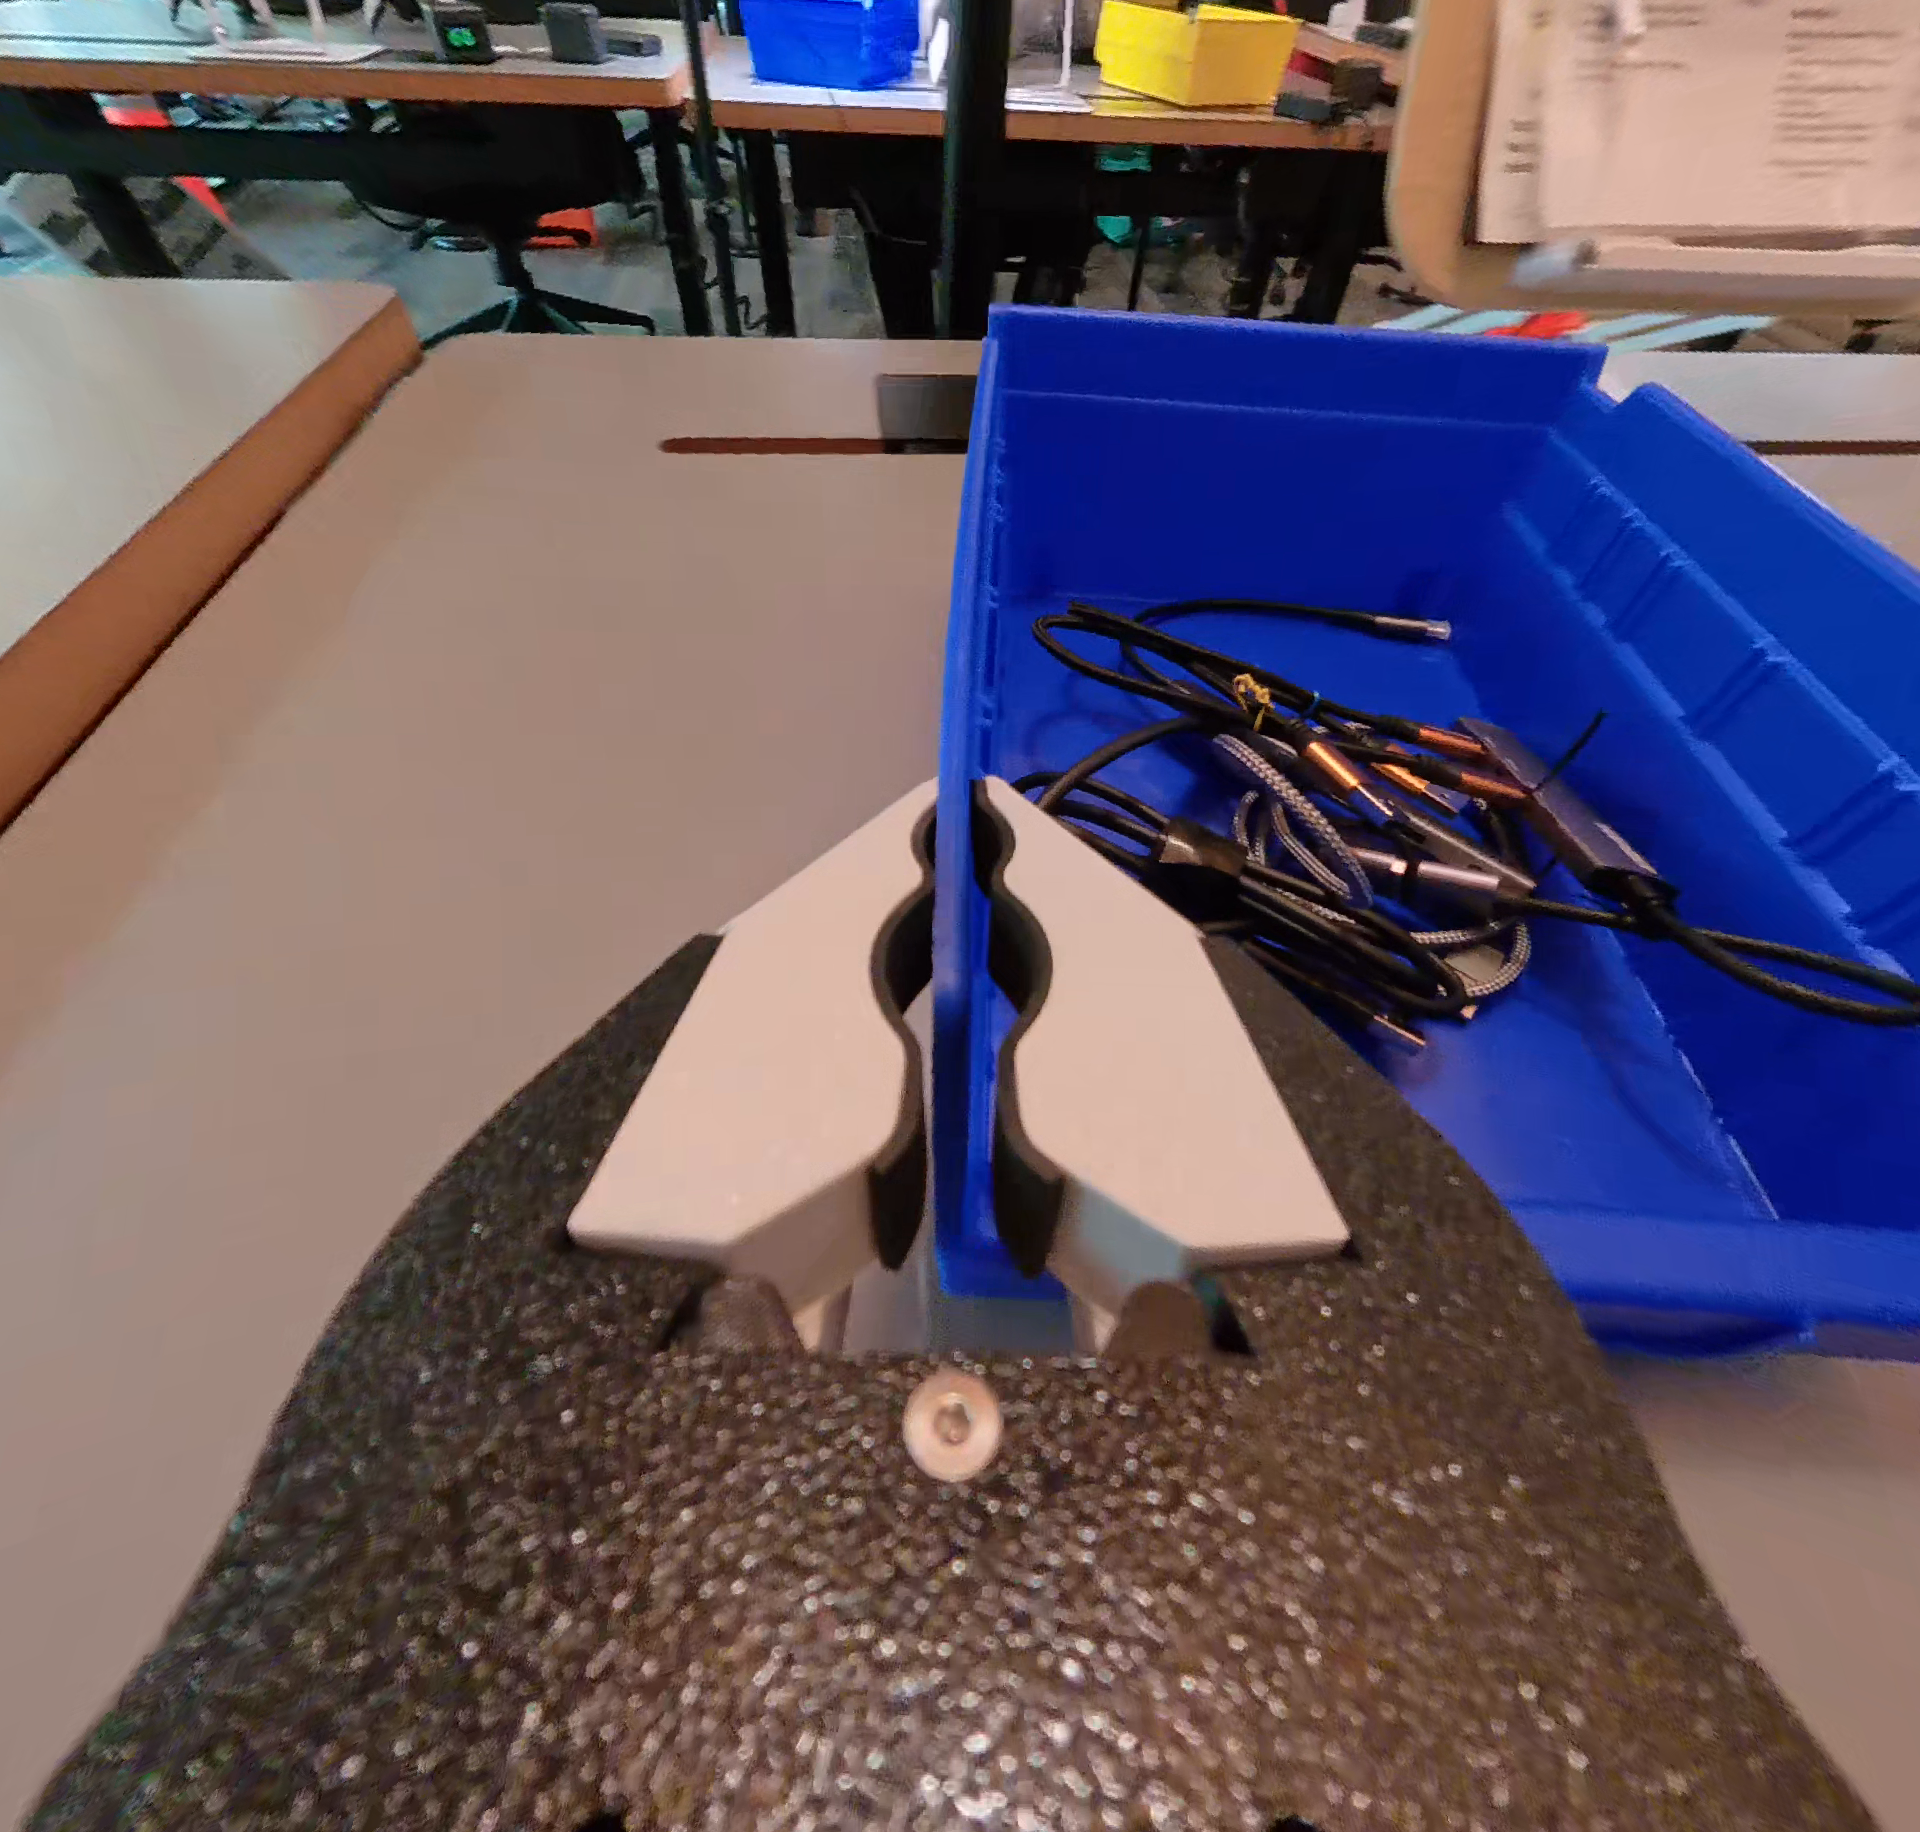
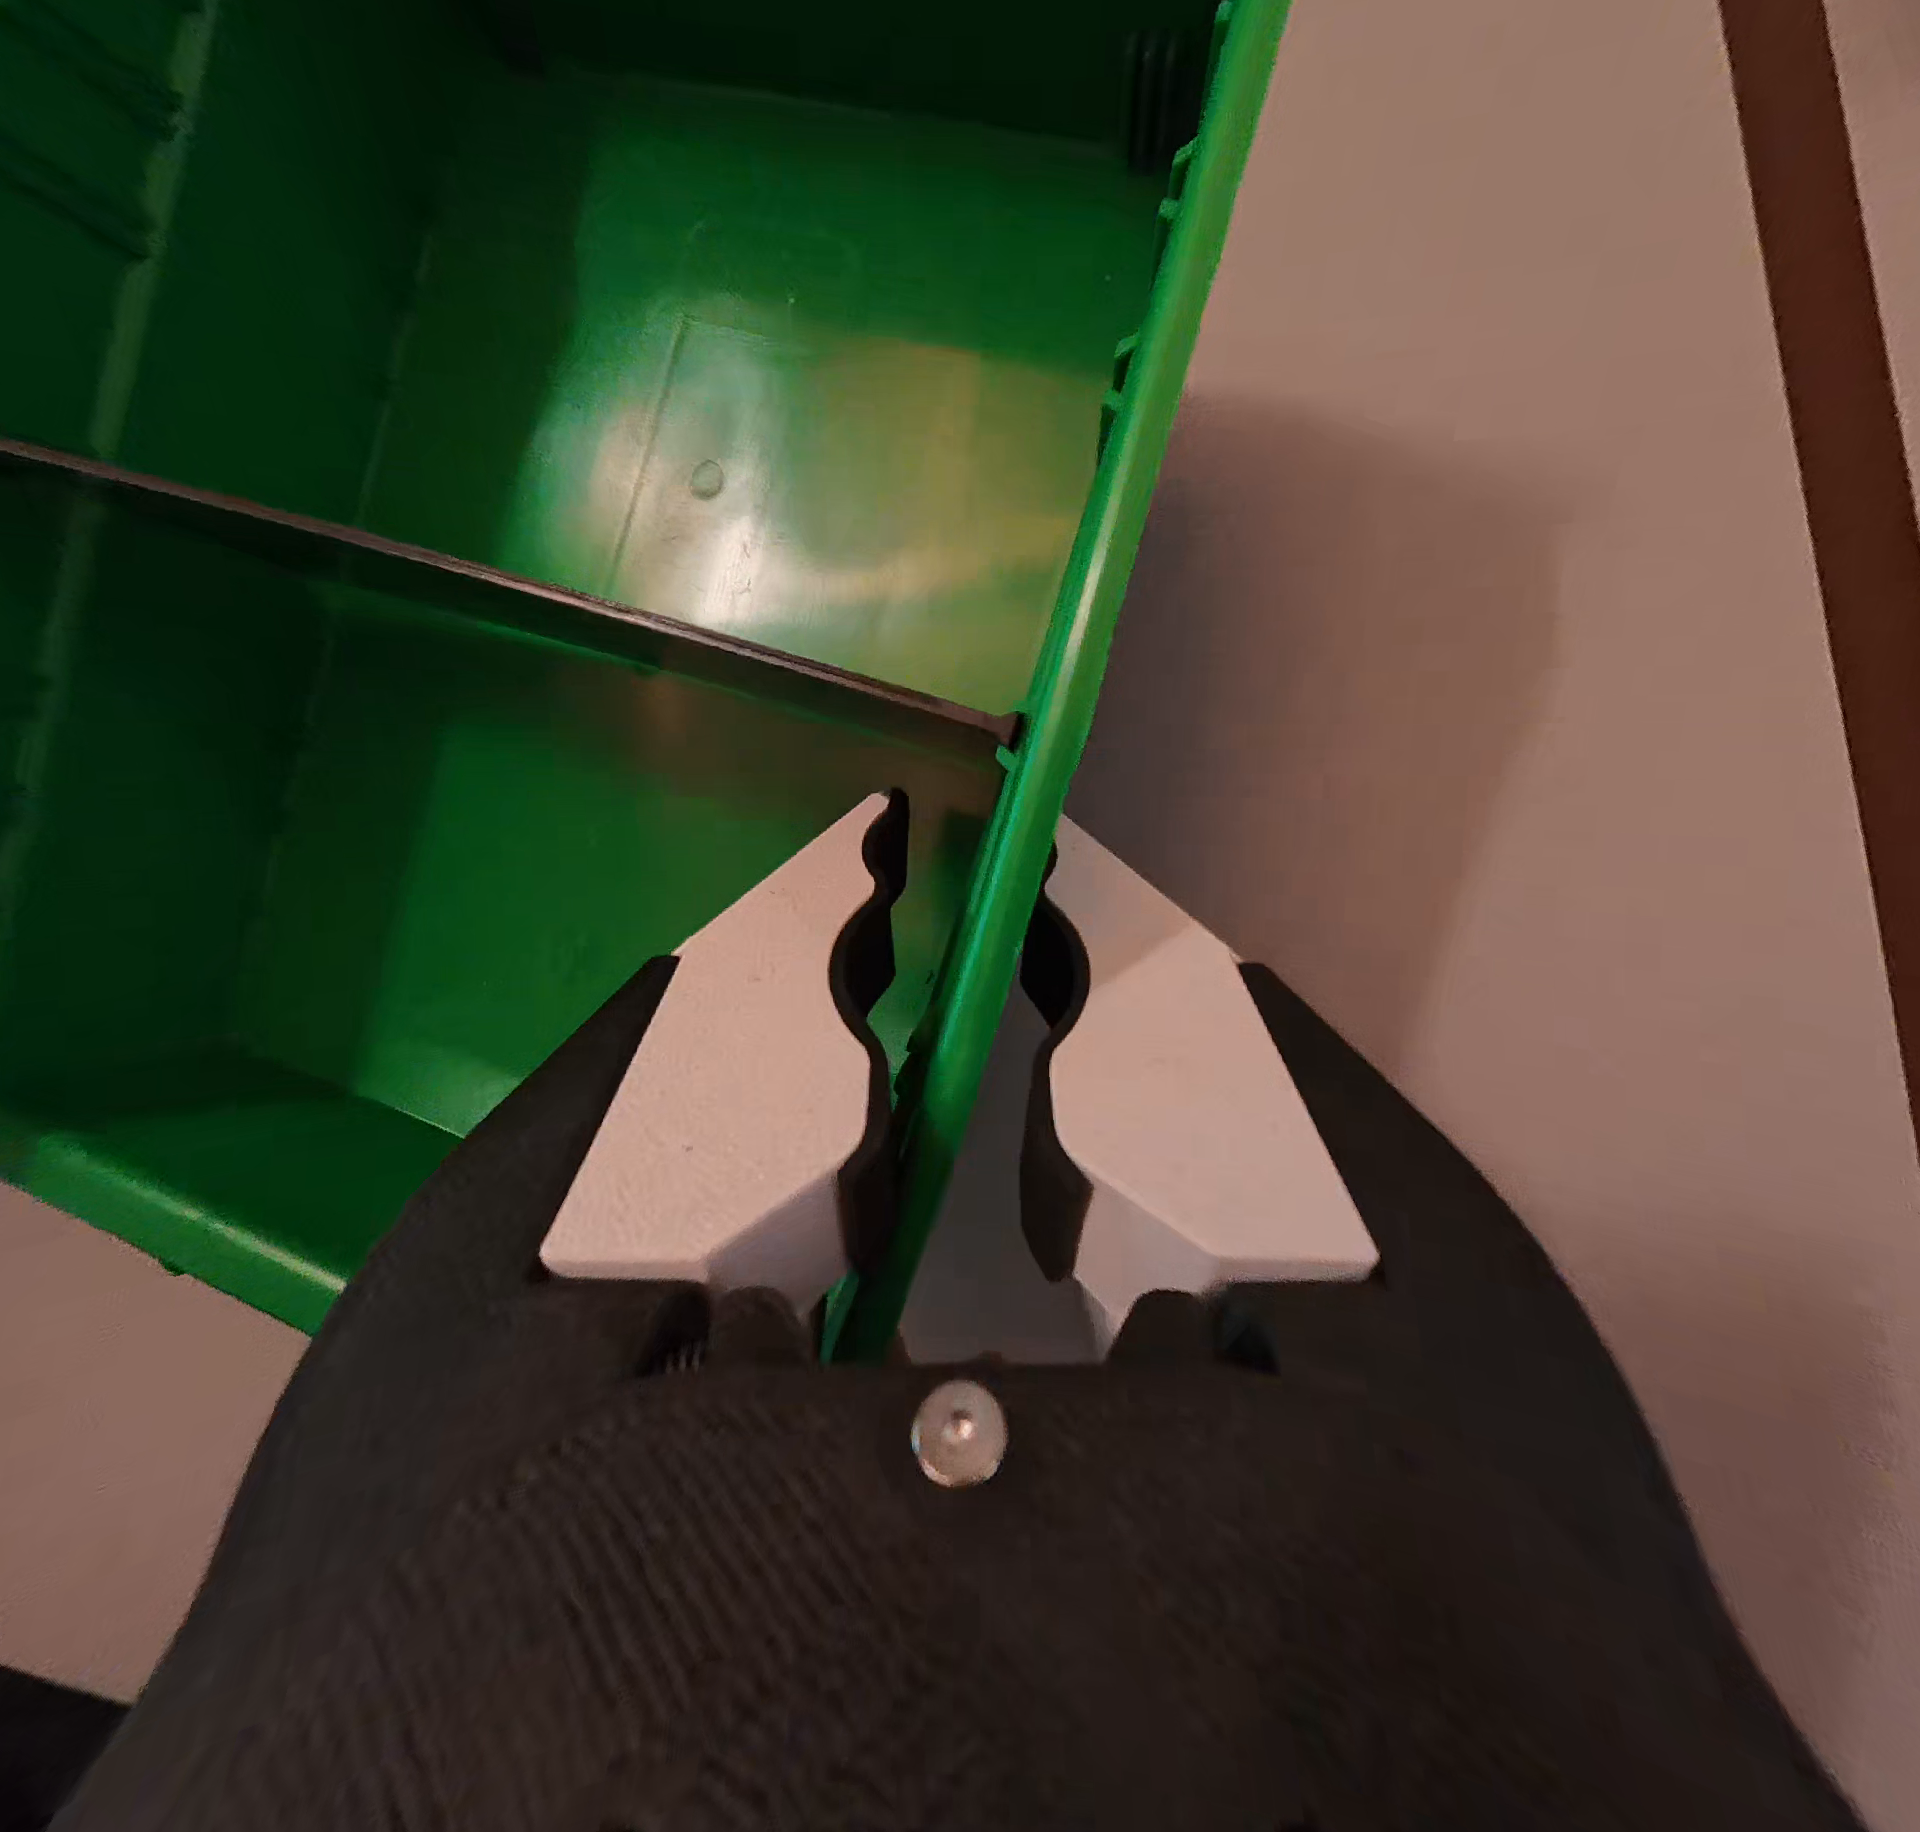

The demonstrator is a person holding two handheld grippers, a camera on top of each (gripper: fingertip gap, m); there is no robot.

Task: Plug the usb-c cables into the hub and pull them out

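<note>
The left tool [image 1: 956,816] is pinched onto the near side wall of a blue bin [image 1: 1247,452], one finger inside the bin and one outside, with the wall running between the black pads. The bin sits on a pale bench [image 1: 520,743]. Inside it lies a tangle of usb-c cables [image 1: 1340,826], black and grey braided, some with copper-coloured plug collars; a dark slim hub [image 1: 1558,806] lies among them toward the far side, though blur makes it hard to say which cables, if any, are plugged into it. One black cable runs out to the right edge of the view.

The right tool [image 2: 971,826] is narrowed on the side wall of a green bin [image 2: 1122,494], the wall slanting between its pads. A dark divider [image 2: 520,577] crosses this bin, splitting it into two compartments. The green bin rests on the same kind of pale bench surface
</note>
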